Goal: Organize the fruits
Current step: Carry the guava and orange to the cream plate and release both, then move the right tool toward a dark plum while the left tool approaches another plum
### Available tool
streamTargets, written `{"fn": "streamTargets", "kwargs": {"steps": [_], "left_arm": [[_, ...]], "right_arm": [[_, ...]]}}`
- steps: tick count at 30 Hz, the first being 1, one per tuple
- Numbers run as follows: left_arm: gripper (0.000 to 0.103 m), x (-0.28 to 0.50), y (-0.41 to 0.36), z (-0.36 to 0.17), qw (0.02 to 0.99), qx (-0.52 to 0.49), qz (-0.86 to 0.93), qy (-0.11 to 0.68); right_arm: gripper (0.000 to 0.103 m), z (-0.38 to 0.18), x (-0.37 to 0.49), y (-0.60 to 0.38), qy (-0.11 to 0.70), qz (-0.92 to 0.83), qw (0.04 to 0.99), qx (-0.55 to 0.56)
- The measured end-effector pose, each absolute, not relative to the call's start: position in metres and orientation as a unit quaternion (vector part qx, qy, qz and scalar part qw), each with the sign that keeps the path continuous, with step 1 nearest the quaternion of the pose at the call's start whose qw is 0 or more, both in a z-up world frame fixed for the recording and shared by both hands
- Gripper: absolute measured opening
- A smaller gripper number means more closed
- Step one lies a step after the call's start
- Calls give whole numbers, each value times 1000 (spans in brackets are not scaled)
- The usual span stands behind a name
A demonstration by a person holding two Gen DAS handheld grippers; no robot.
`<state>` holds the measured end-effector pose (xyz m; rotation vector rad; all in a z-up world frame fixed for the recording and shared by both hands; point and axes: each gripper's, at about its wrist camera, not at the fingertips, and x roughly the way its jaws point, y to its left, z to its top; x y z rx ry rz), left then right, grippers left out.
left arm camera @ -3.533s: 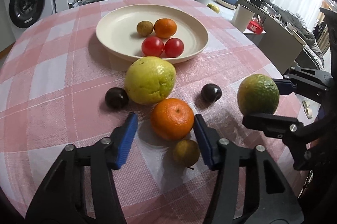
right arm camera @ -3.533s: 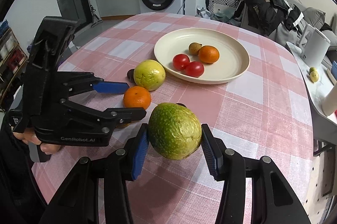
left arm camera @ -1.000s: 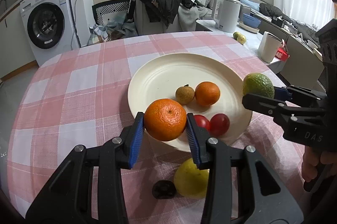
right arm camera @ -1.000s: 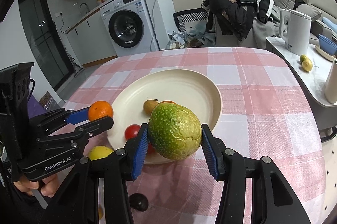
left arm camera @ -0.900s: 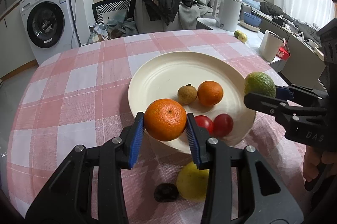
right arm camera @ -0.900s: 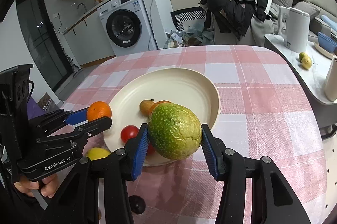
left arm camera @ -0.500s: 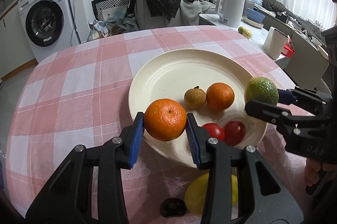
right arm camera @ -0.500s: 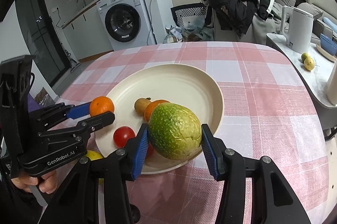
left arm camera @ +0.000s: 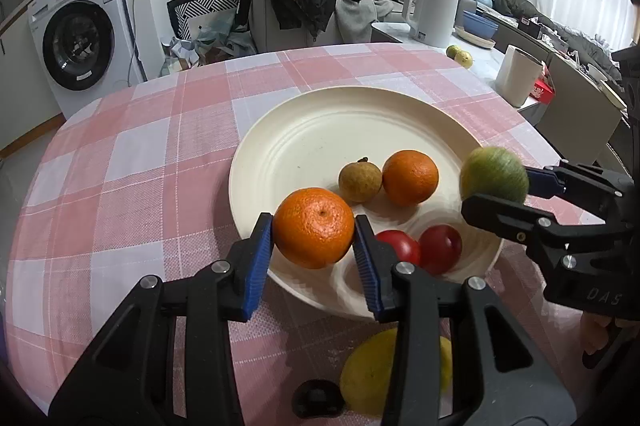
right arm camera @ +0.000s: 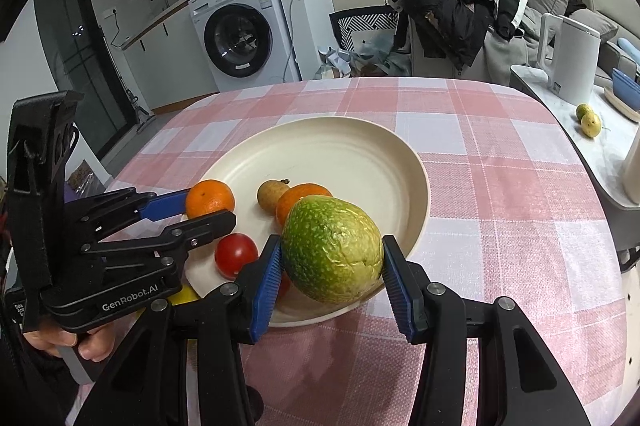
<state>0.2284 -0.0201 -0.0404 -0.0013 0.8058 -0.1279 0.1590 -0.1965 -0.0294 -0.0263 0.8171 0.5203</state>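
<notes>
My left gripper (left arm camera: 314, 240) is shut on an orange mandarin (left arm camera: 314, 228) and holds it over the near left rim of the cream plate (left arm camera: 304, 129). My right gripper (right arm camera: 332, 268) is shut on a green avocado (right arm camera: 332, 248) over the plate's (right arm camera: 360, 153) near right rim. The plate holds a second mandarin (left arm camera: 410, 177), a small brown fruit (left arm camera: 359, 181) and two red tomatoes (left arm camera: 440, 248). The right gripper with the avocado also shows in the left wrist view (left arm camera: 494, 175). The left gripper with its mandarin shows in the right wrist view (right arm camera: 209, 199).
A large yellow-green fruit (left arm camera: 372, 374) and a dark plum (left arm camera: 318, 400) lie on the pink checked tablecloth (left arm camera: 132, 177) below my left gripper. A side counter at right holds a white kettle (right arm camera: 570, 55), a cup (left arm camera: 518, 79) and two small fruits (right arm camera: 588, 119).
Both grippers have carried their fruits forward from the cloth to over the plate's near rim. The fruit on the cloth has dropped to the bottom of the left wrist view.
</notes>
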Motion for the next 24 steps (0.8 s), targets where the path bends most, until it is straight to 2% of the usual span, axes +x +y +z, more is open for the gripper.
{"fn": "streamTargets", "kwargs": {"steps": [4, 6, 8, 9, 11, 13, 14, 16, 18, 20, 21, 22, 24], "left_arm": [[40, 221, -20, -37, 920, -2, -64, 387], [47, 216, -19, -33, 922, -6, -63, 382], [60, 208, -16, -28, 925, -10, -61, 374], [62, 203, -16, -24, 928, -11, -58, 369], [71, 193, -15, -18, 930, -9, -57, 363], [76, 182, -16, -13, 932, -5, -57, 358], [83, 176, -16, -10, 933, -3, -56, 357], [84, 162, -16, -5, 935, -1, -54, 351], [85, 148, -18, -1, 937, 1, -55, 346], [92, 137, -18, 1, 937, 3, -53, 344], [95, 130, -18, 3, 938, 4, -50, 342], [103, 126, -18, 4, 939, 5, -47, 340], [102, 115, -17, 6, 942, 8, -44, 334]], "right_arm": [[50, -27, 155, -199, 386, 241, 890, -16], [50, -25, 153, -204, 384, 232, 894, -12], [51, -23, 151, -208, 385, 224, 895, -9], [52, -22, 149, -211, 385, 221, 896, -8], [58, -18, 143, -216, 382, 218, 898, -8], [74, -16, 137, -219, 379, 218, 899, -8], [81, -14, 133, -221, 377, 216, 901, -9], [88, -13, 126, -222, 379, 219, 899, -11], [92, -14, 119, -222, 383, 223, 896, -15], [100, -14, 112, -220, 386, 225, 894, -22], [100, -14, 108, -218, 385, 228, 894, -26], [100, -14, 104, -218, 383, 231, 894, -28], [102, -15, 97, -214, 384, 239, 891, -32]]}}
